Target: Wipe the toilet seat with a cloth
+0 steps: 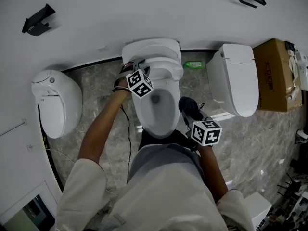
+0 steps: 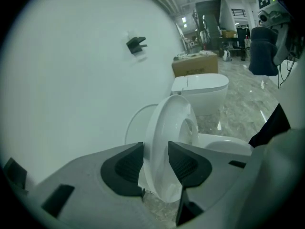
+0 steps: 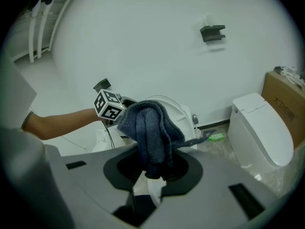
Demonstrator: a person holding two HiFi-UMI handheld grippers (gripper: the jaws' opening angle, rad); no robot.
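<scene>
Here, left tool [image 2: 156, 163] clamps the glossy oval seat [image 2: 169, 128]; right tool [image 3: 152, 168] pinches fuzzy blue cloth [image 3: 150, 128].

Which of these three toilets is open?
The middle toilet: its seat is lifted, gripped by the left gripper, and the bowl shows. The left toilet and right toilet are closed.

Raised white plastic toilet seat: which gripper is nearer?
Left. Left gripper is clamped on the raised white toilet seat; right gripper, holding a dark blue cloth, hangs clear of it.
</scene>
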